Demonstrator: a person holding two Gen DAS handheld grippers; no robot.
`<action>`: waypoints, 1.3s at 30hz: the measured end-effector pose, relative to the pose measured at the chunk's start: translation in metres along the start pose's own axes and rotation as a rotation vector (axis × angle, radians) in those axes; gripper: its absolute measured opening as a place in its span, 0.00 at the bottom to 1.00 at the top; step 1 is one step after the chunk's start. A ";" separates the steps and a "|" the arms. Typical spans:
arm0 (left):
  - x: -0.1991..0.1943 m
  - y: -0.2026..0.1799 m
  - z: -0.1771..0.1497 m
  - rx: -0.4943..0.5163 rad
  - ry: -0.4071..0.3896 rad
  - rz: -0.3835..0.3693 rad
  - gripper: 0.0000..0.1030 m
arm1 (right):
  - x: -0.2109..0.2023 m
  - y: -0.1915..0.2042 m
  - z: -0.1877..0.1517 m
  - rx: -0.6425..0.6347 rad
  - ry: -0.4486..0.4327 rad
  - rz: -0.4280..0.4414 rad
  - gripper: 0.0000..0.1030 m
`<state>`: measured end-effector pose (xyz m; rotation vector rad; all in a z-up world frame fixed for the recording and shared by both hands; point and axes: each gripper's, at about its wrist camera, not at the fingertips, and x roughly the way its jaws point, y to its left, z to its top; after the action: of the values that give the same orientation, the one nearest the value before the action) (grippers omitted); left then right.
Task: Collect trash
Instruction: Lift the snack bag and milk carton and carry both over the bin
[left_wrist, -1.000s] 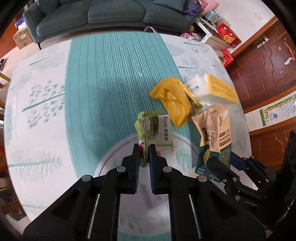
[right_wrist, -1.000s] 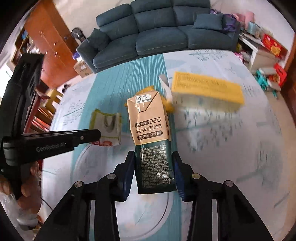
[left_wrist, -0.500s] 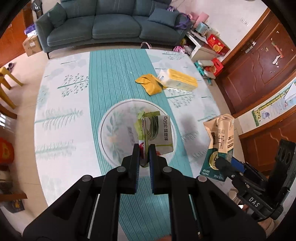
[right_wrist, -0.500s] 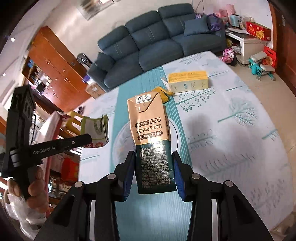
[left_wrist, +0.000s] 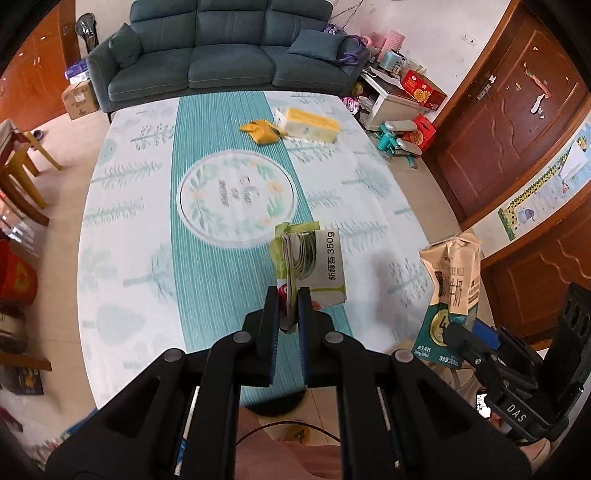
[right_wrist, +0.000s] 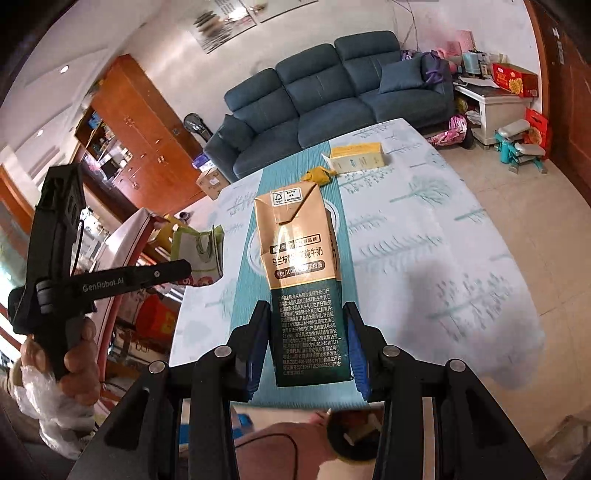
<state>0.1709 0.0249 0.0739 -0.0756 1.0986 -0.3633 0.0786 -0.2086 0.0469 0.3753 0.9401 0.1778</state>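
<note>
Below my claws spreads a table (left_wrist: 122, 221) with a teal striped cloth; a blue sofa (left_wrist: 221, 55) stands beyond its far edge. My left claw (left_wrist: 288, 306) is pressed tight on a crumpled green-and-white wrapper (left_wrist: 314, 266), which sticks out ahead of its tips. My right claw (right_wrist: 306, 325) pinches a tan-and-green milk carton (right_wrist: 299, 266) upright between its 2 fingers. Far ahead on the cloth lie a yellow bag (left_wrist: 260, 131) and, touching it, a tissue pack (left_wrist: 310, 123).

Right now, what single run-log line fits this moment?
left gripper: shut on green wrapper | right gripper: shut on milk carton | on table: yellow bag, tissue pack
</note>
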 end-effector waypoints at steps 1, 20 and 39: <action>-0.004 -0.006 -0.012 -0.001 0.000 0.007 0.06 | -0.010 -0.003 -0.012 -0.001 -0.001 0.006 0.38; -0.041 -0.069 -0.180 0.051 0.126 0.152 0.06 | -0.094 -0.031 -0.167 0.066 0.091 0.102 0.38; 0.114 -0.034 -0.264 0.100 0.346 0.157 0.06 | 0.037 -0.078 -0.288 0.224 0.311 -0.049 0.38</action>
<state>-0.0245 -0.0128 -0.1362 0.1670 1.4164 -0.2953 -0.1350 -0.2009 -0.1642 0.5409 1.2802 0.0866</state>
